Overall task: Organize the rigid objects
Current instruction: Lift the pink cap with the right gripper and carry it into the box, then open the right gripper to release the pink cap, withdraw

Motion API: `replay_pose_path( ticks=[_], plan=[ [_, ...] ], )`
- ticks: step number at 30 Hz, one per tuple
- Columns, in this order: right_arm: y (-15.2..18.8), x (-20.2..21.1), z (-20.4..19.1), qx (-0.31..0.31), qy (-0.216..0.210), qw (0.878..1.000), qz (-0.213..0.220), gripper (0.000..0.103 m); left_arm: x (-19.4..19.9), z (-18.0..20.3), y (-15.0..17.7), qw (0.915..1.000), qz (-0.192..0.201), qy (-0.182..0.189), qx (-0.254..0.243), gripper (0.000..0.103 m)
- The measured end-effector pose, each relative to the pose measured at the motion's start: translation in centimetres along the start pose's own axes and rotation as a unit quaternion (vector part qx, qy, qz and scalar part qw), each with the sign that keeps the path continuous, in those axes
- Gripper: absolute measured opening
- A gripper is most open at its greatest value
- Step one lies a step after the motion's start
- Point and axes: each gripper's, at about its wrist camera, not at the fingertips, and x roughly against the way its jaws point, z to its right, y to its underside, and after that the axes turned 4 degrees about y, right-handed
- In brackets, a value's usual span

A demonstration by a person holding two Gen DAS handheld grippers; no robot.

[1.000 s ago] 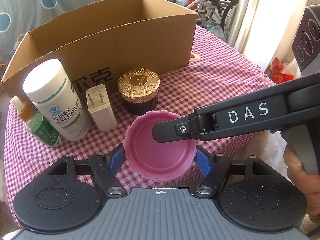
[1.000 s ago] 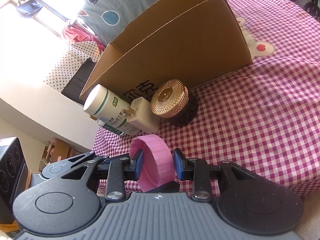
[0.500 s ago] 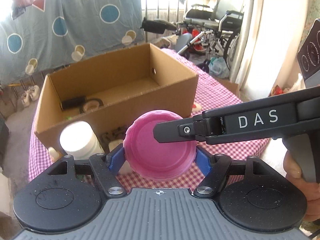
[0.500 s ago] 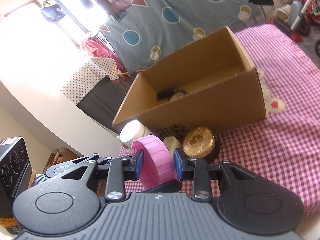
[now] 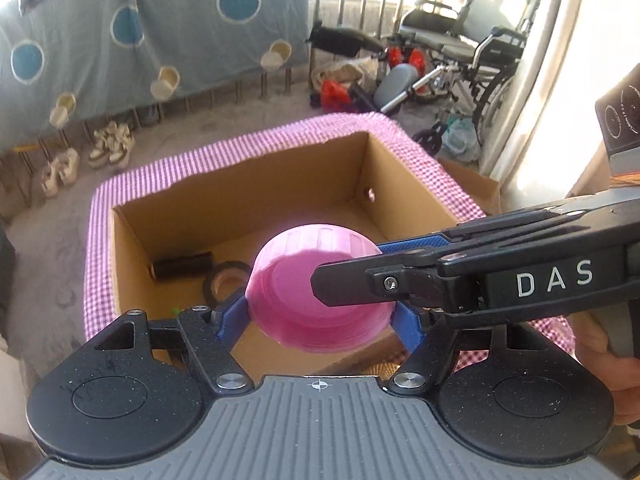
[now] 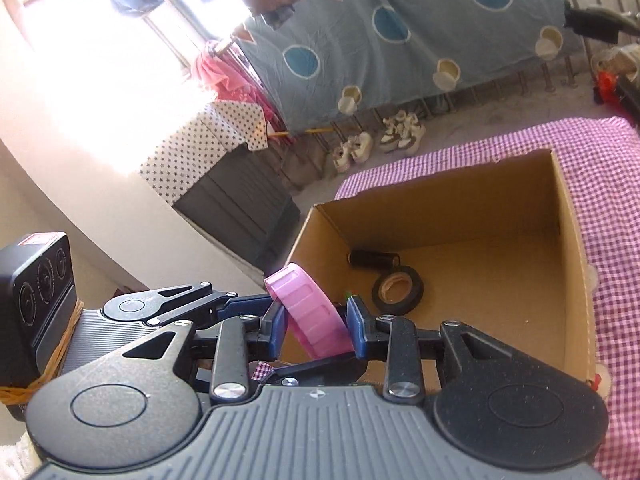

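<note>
My left gripper clamping a pink ribbed lid across its width, my right gripper pinching the same lid's wall, lid held above the open cardboard box, black tape roll and dark cylinder inside, pink gingham tablecloth beneath

Bright window glare, fisheye edges, slight blur
</note>
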Motion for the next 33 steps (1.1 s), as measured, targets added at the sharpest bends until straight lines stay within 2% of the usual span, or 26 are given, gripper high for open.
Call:
replay_pose_path(
  ticks=[5, 12, 16, 18, 19, 20, 21, 26, 30, 33],
  plan=[
    [-2.1, -6.2, 2.8, -0.041, 0.011, 0.995, -0.092, 0.035, -5.3, -3.6, -0.9, 0.9949, -0.093, 0.021, 0.036, 0.073],
    [-2.6, -12.8, 6.0, -0.095, 0.018, 0.975, -0.198, 0.036, -10.0, -5.8, -0.6, 0.9799, -0.189, 0.026, 0.06, 0.073],
    [-2.2, -14.7, 6.6, -0.108, 0.029, 0.966, -0.232, 0.037, -11.2, -6.3, -0.4, 0.9726, -0.22, 0.026, 0.069, 0.074],
    [-2.1, -15.4, 6.6, -0.112, 0.033, 0.963, -0.244, 0.038, -11.4, -6.6, -0.4, 0.9699, -0.23, 0.027, 0.076, 0.078],
    [-1.8, -15.6, 6.8, -0.114, 0.037, 0.961, -0.25, 0.04, -11.5, -6.7, -0.5, 0.9685, -0.234, 0.029, 0.08, 0.079],
    [-1.7, -15.8, 6.9, -0.117, 0.04, 0.959, -0.256, 0.047, -11.6, -6.8, -0.4, 0.9674, -0.237, 0.031, 0.083, 0.08],
    [-1.6, -15.9, 6.9, -0.119, 0.043, 0.958, -0.258, 0.053, -11.6, -6.9, -0.4, 0.9668, -0.238, 0.032, 0.086, 0.08],
    [-1.7, -14.8, 7.3, -0.127, 0.038, 0.961, -0.243, 0.061, -10.3, -7.1, -0.3, 0.9701, -0.222, 0.026, 0.094, 0.082],
    [-2.3, -12.3, 7.0, -0.128, 0.033, 0.97, -0.204, 0.064, -8.0, -7.1, -0.2, 0.9752, -0.196, 0.02, 0.101, 0.082],
    [-2.5, -9.5, 6.8, -0.143, 0.009, 0.975, -0.172, 0.065, -5.9, -7.2, -1.1, 0.98, -0.171, 0.011, 0.101, 0.083]
  ],
)
